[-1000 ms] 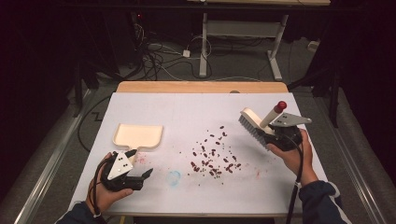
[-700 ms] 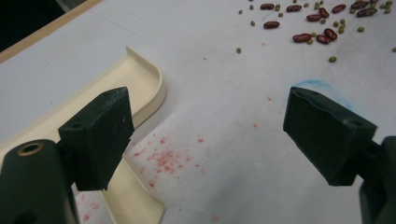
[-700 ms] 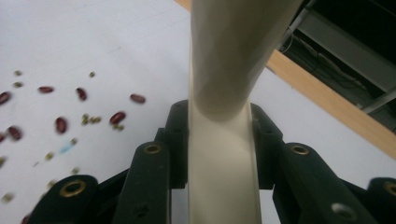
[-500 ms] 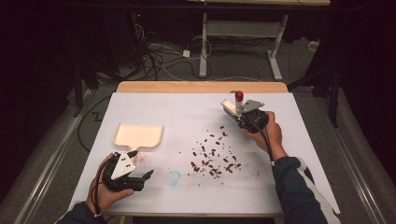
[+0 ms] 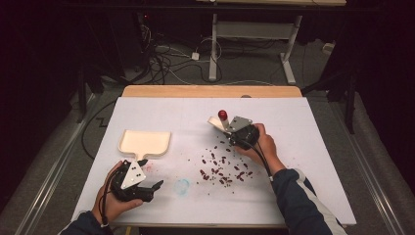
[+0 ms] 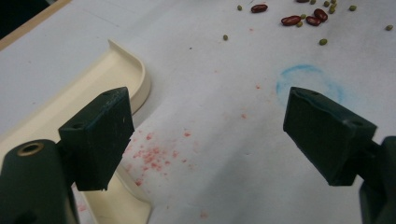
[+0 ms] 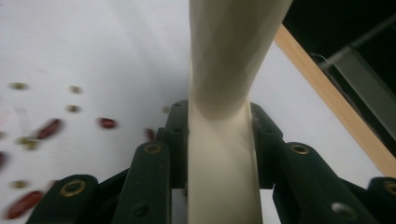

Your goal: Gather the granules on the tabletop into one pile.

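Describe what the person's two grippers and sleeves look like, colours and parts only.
Both grippers are black. The left gripper carries a grey three-cornered plate on top, has blocky dark jaws with brass-coloured pivot rivets, and trails a black cable. The right gripper has the same grey plate, rivets and a black cable. The right sleeve is dark navy with a white stripe; the left sleeve is dark.

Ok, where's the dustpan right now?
In the high view the cream dustpan lies on the table's left side, just beyond the left tool and left of the scattered beans.
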### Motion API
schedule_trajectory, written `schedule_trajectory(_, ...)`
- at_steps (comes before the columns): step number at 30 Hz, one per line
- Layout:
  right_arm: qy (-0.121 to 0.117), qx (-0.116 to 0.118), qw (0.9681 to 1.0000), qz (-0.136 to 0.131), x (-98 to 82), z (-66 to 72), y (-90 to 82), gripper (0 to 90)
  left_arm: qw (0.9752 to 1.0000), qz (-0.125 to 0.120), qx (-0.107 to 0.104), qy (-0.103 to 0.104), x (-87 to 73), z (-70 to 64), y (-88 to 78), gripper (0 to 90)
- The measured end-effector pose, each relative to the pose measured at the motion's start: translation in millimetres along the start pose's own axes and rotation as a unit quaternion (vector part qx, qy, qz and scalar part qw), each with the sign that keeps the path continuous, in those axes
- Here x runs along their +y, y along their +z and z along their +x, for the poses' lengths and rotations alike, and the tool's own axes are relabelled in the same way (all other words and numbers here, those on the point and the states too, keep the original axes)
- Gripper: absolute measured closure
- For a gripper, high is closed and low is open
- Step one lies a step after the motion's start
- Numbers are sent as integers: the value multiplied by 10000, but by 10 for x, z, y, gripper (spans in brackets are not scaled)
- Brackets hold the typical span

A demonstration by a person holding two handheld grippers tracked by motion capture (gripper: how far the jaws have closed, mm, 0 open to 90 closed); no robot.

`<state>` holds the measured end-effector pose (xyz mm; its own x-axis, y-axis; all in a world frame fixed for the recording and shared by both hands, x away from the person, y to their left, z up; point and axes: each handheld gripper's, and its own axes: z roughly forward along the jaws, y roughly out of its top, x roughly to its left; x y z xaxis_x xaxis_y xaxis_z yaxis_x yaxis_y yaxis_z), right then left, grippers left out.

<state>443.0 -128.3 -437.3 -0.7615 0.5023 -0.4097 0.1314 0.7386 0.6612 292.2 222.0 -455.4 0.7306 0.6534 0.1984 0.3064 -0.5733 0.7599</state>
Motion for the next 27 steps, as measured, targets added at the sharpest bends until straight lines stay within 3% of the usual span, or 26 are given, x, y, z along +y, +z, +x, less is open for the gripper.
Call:
schedule_trajectory(2,-258,285,9993,-4,0,133,-16,669,10000,-11,-27,-13,4,-2,1,152)
schedule_trajectory(4,-360,355,9987,29,-7,169,-29,668,10000,4,-42,6,6,-7,4,152)
schedule_trajectory(5,-615,341,9975,104,-25,212,-63,667,10000,13,-48,9,5,-8,6,152)
schedule_trajectory(11,-503,691,9962,-165,-102,309,-224,667,9999,38,-106,-34,5,-12,8,153)
schedule_trajectory(12,-650,752,9948,-239,-114,304,-236,667,9999,40,-124,-35,7,-15,10,153)
schedule_trajectory(14,-705,787,9941,-266,-127,313,-252,666,9999,41,-132,-26,8,-18,10,153)
schedule_trajectory(15,-571,797,9949,-236,-159,359,-296,666,9999,45,-135,-17,9,-21,11,153)
schedule_trajectory(16,-734,846,9932,-303,-172,357,-307,666,9999,45,-141,-17,9,-23,11,153)
schedule_trajectory(17,-622,833,9942,-281,-196,393,-341,666,9999,46,-145,-15,8,-25,10,153)
schedule_trajectory(18,-775,871,9926,-346,-221,397,-381,666,9999,45,-143,-23,9,-27,10,153)
schedule_trajectory(21,-737,901,9926,-354,-234,414,-446,667,9999,29,-155,-33,10,-29,5,153)
schedule_trajectory(24,-580,1001,9923,-447,-235,426,-504,668,9996,-40,-242,-158,9,-11,-3,153)
schedule_trajectory(27,-699,961,9920,-415,-228,442,-536,669,9995,-69,-226,-210,4,3,-15,153)
